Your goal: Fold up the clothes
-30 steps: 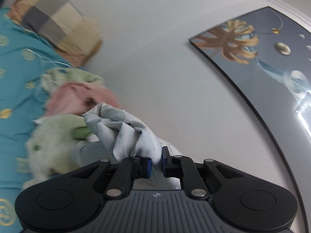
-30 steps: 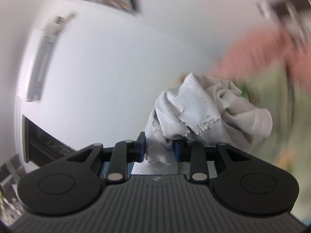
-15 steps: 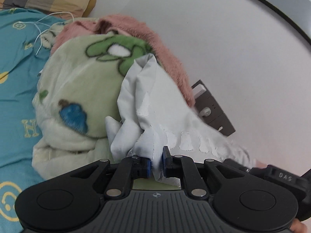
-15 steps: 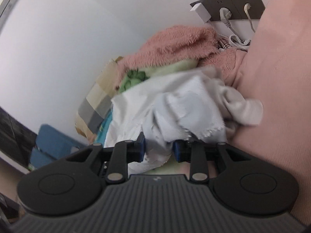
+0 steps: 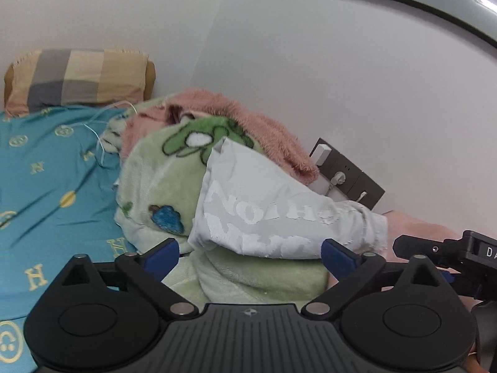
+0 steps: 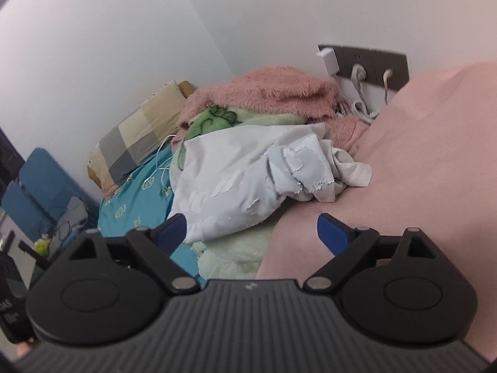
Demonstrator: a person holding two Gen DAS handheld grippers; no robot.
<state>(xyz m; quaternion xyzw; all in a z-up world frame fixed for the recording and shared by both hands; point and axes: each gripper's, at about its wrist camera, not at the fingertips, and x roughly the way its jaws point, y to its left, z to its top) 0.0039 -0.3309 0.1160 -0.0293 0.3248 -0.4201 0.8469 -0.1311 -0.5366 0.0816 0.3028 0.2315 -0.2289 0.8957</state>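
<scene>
The left gripper [image 5: 250, 256] stands wide open, its jaws having just swung apart, with nothing pinched between the blue pads [image 5: 161, 253]. The right gripper [image 6: 251, 231] is likewise spread wide after just opening, and its pads press on nothing. Just beyond both sets of fingers lies the white T-shirt [image 5: 273, 214], released and crumpled, its cracked white lettering facing up. In the right wrist view the same T-shirt [image 6: 248, 183] bunches into folds, one end resting on the pink bedcover [image 6: 419, 161].

The shirt lies on top of a pale green fleece blanket [image 5: 161, 180] printed with a green cartoon figure and a blue patch. Behind that sits a fuzzy pink blanket [image 5: 248, 121], heaped against the white wall [image 5: 341, 77]. A dark socket panel [image 6: 372, 59] on the wall holds a white charger and plugs. To the left spreads a teal patterned sheet [image 5: 46, 171], with a thin white cable [image 5: 102, 133] across it and a checked pillow [image 5: 80, 80] at its far end. The right gripper's body shows at the edge of the left wrist view.
</scene>
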